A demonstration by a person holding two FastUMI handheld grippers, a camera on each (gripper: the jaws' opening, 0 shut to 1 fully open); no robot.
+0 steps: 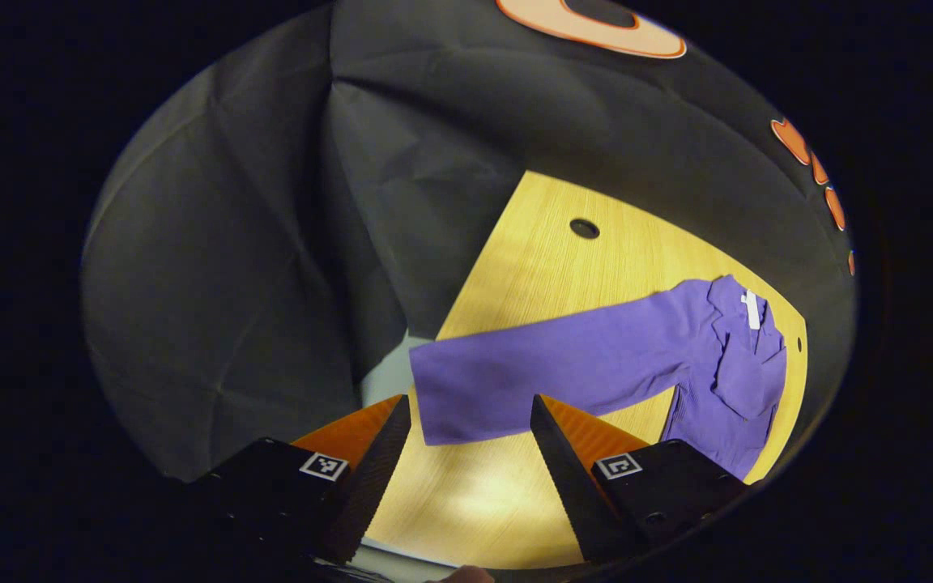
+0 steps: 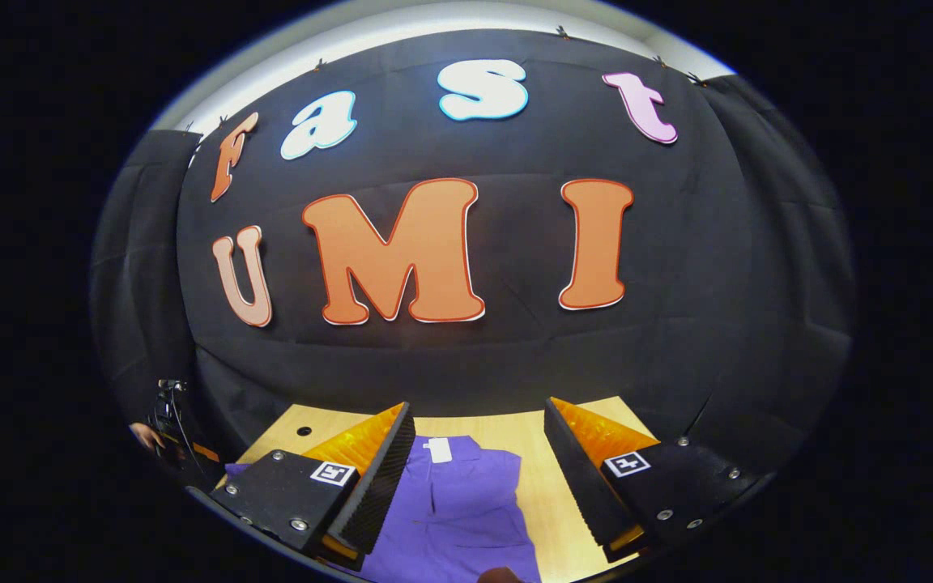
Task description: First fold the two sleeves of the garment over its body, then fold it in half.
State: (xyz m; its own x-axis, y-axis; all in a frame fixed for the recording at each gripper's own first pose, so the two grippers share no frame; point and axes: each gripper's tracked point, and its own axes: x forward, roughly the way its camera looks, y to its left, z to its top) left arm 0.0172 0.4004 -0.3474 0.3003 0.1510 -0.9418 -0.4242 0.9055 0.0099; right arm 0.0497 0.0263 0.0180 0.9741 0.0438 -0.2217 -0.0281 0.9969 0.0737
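A small white tag (image 1: 751,308), too small to read, sits at the collar of the purple garment (image 1: 726,364), which lies flat on the wooden desk (image 1: 547,267) with one sleeve (image 1: 547,372) stretched outward, while the left tongs (image 1: 470,425) and right tongs (image 2: 479,441) both hover released above it.

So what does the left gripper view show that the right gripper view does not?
Left gripper view: one long sleeve of the purple garment stretched flat across the table, its cuff just ahead of the left gripper, jaws open. Right gripper view: the garment's collar end with the white tag between the open jaws of the right gripper. Both share the garment, tag and wooden table with a round hole.
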